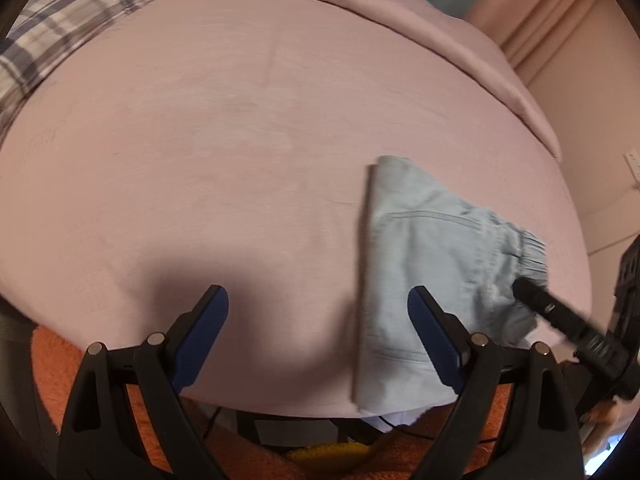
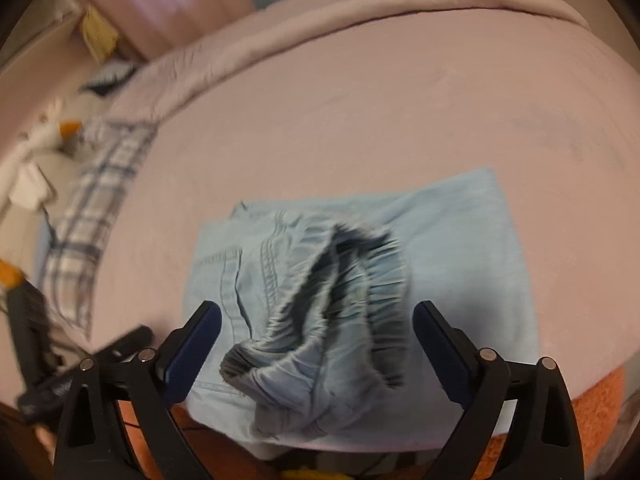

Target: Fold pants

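The right gripper [image 2: 316,340] is hanging nearest the lens, its fingers [image 2: 198,344] standing wide with nothing pressed between them. The pants [image 2: 452,248], pale blue and already doubled into a compact rectangle, are lying on the bed [image 2: 360,120] just beyond and between those fingers; the elastic waistband [image 2: 340,288] is bunching up loosely on top, gaping open.

By my reading, the folding is nearly done and the cloth is lying released. The next move would call for flattening or tucking that puffed waistband.

The left gripper [image 1: 318,336] is also spreading wide and empty; the pants are lying past its right finger, beside the other gripper's dark fingertip.

Only the right view is showing the gaping waistband; only the left is showing the long straight folded edge.
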A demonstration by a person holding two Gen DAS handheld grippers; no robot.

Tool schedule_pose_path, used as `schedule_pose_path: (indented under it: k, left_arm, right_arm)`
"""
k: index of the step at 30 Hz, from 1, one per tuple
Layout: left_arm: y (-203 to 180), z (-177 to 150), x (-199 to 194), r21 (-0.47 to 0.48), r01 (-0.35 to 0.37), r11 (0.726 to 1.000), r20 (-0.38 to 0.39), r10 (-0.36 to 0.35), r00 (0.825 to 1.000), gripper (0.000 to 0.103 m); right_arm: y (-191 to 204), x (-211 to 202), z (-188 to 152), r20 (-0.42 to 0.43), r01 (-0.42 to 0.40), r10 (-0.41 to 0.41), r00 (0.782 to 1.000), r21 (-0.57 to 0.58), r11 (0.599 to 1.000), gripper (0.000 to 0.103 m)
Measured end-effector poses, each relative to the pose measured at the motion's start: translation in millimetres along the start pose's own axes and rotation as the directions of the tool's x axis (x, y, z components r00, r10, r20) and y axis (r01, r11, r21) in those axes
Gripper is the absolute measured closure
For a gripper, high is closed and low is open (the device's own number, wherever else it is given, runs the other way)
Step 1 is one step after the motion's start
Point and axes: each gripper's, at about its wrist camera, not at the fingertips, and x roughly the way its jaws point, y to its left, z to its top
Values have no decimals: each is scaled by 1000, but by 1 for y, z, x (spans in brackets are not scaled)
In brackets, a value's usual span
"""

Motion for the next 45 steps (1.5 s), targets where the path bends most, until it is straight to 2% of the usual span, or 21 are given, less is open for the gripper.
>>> schedule_pose_path:
  k: [2,5,7,10,13,14,15,20,22,24,26,28,31,32,33,35,36,39,40,45]
  left_arm:
    - [5,-1,-1,0,-10,1000,-2,10,1000,12]
    - [10,-1,-6,-9,-5,1000,-9,5,1000,12]
    - [3,0,-3,-14,0,1000,-16,0,1000,12]
    - [4,-1,-1,-11,1,1000,-18,-1,1000,12]
    - [-4,3,4,-13,10,1000,-15,-10,1000,12]
    - [-3,3,4,-18,19,1000,-15,-19,1000,12]
    - [-2,3,4,-21,25,999,-15,-25,1000,12]
    - [-7,10,2,-5,56,998,-4,-56,998,14]
    - [-13,17,-1,20,71,997,17,-72,997,17]
    - [-23,26,-3,40,93,995,38,-94,995,19]
    - [-34,34,0,59,122,991,45,-125,991,24]
    - [-47,42,7,78,166,983,36,-169,985,35]
    - [-70,55,27,103,235,967,-13,-235,972,50]
    - [-78,58,35,114,251,961,-32,-249,968,52]
    - [-87,62,44,127,266,956,-54,-261,964,55]
    - [-105,66,62,151,277,949,-91,-265,960,56]
    - [-110,67,69,163,283,945,-103,-269,958,55]
    - [-119,64,98,177,215,960,-162,-187,969,55]
    - [-118,62,104,171,208,963,-173,-179,969,52]
    - [-106,48,101,140,241,960,-185,-214,959,50]
  right_arm:
    - [14,5,-6,14,96,-95,995,-74,993,6]
    - [29,19,-17,36,225,-222,974,-167,960,6]
    - [25,25,-19,19,226,-226,974,-161,961,6]
    - [7,31,-16,-18,118,-119,993,-52,992,6]
    - [-10,29,-13,-4,26,-26,1000,8,1000,23]
    - [-14,28,-12,5,-5,5,1000,25,1000,33]
    - [-17,27,-12,13,-29,29,999,30,999,52]
    - [-14,6,-13,59,-81,79,995,37,996,73]
    - [-8,-19,-11,110,-101,98,989,18,995,74]
    - [-7,-39,-7,169,-79,79,982,-4,997,74]
    - [-13,-61,-5,224,-39,38,974,-1,999,74]
    - [-22,-64,-4,242,-5,-2,970,28,1000,74]
    - [-44,-48,-8,204,79,-94,974,84,993,74]
    - [-51,-42,-12,184,91,-107,977,91,992,74]
    - [-58,-26,-16,135,115,-129,983,104,988,74]
    - [-65,-2,-17,63,137,-146,987,128,982,74]
    - [-67,5,-19,53,145,-153,987,132,981,74]
    - [-69,12,-21,54,145,-153,987,135,980,74]
    - [-71,12,-21,51,136,-144,988,143,980,74]
    - [-84,10,-21,46,113,-122,991,162,980,73]
